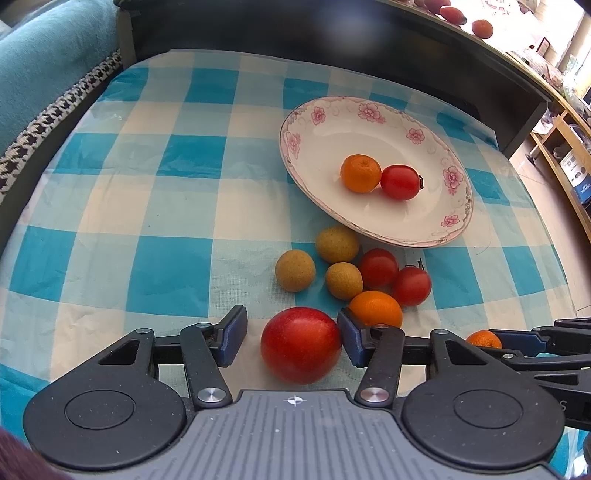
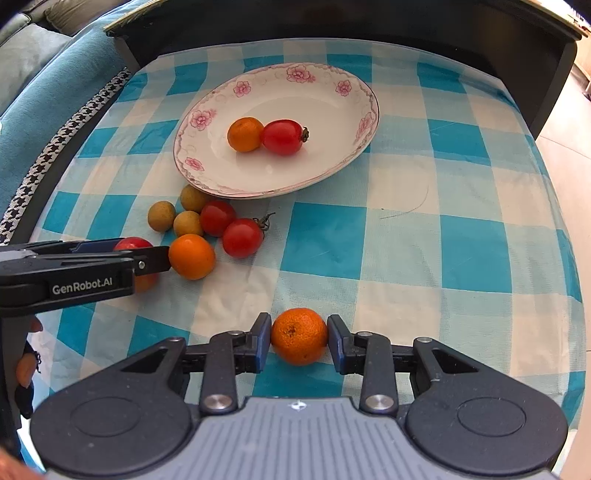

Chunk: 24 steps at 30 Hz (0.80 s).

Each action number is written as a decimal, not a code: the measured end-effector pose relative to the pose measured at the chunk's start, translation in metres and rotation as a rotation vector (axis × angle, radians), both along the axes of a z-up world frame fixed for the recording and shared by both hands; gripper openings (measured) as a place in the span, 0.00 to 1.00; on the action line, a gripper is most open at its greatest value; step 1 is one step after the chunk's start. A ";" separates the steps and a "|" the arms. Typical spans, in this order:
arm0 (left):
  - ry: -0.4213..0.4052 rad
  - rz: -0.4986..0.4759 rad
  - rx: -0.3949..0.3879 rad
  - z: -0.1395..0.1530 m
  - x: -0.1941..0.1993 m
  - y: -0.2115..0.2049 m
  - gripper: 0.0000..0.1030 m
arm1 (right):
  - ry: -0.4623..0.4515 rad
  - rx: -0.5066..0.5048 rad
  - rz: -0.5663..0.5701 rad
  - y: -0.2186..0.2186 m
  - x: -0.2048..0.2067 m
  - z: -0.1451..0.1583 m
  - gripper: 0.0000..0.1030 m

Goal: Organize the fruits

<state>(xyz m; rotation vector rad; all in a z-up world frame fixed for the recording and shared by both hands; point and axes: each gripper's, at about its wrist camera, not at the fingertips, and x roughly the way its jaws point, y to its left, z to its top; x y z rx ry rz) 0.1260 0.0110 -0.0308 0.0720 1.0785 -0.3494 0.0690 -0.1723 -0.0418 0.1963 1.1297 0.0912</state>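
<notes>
The left gripper [image 1: 291, 334] had its fingers spread around a big red fruit [image 1: 301, 345]; the right-hand pad touched or nearly touched its skin, while a clear gap showed on the other side. The lower part of that fruit was cut off by the gripper body. In the right wrist view the same fruit [image 2: 133, 244] was mostly hidden behind the left gripper's black arm, so only its top and a bit of its underside showed.

The right gripper [image 2: 299, 341] had its pads against both sides of a small orange [image 2: 299, 336], apparently pinching it; whether it rested on the checked cloth [image 2: 461, 258] or was lifted could not be told. In the left view that orange [image 1: 484, 339] was only a sliver peeking above the finger linkage.

Just beyond the left fingers lay a larger orange [image 1: 376, 308], partly covered by the right-hand pad, then two cherry tomatoes [image 1: 395, 277] and three tan round fruits [image 1: 328, 264] huddled together, one of them tucked under the plate's near rim. The flowered plate [image 1: 454, 177] farther ahead held one orange [image 1: 360, 173] touching a tomato [image 1: 400, 182]. At the far top edge, more fruits on a dark ledge [image 1: 482, 27] were blurred and cropped.
</notes>
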 end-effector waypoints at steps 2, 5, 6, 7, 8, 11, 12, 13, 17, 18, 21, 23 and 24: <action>-0.005 -0.012 0.009 0.000 0.000 -0.002 0.57 | 0.002 0.005 -0.004 0.000 0.002 -0.001 0.33; -0.006 -0.026 0.014 0.001 -0.002 -0.005 0.50 | 0.002 0.004 -0.004 0.001 0.003 -0.001 0.33; -0.010 -0.030 0.021 0.001 -0.003 -0.005 0.50 | 0.001 0.001 -0.002 0.001 0.003 0.000 0.33; -0.012 -0.033 0.024 0.001 -0.004 -0.006 0.50 | 0.000 -0.002 -0.001 0.001 0.003 0.000 0.33; -0.011 -0.034 0.024 0.002 -0.005 -0.005 0.50 | -0.001 -0.006 0.001 0.002 0.003 0.000 0.33; -0.006 -0.032 0.021 0.004 -0.010 -0.002 0.50 | -0.002 -0.018 0.012 0.006 0.000 0.001 0.33; -0.006 -0.032 0.023 0.005 -0.012 -0.001 0.50 | -0.003 -0.025 0.019 0.008 -0.002 0.001 0.33; -0.009 -0.033 0.025 0.007 -0.014 0.000 0.50 | -0.005 -0.031 0.025 0.009 -0.003 0.002 0.33; -0.014 -0.033 0.025 0.010 -0.026 0.004 0.49 | -0.022 -0.034 0.040 0.013 -0.012 0.008 0.33; -0.014 -0.035 0.025 0.011 -0.029 0.005 0.49 | -0.028 -0.034 0.041 0.014 -0.015 0.009 0.33; -0.016 -0.042 0.023 0.013 -0.037 0.006 0.49 | -0.033 -0.031 0.044 0.015 -0.021 0.012 0.33; -0.018 -0.047 0.025 0.011 -0.041 0.006 0.49 | -0.032 -0.036 0.047 0.017 -0.025 0.011 0.33; -0.011 -0.046 0.018 0.010 -0.040 0.007 0.50 | -0.029 -0.037 0.049 0.018 -0.026 0.010 0.33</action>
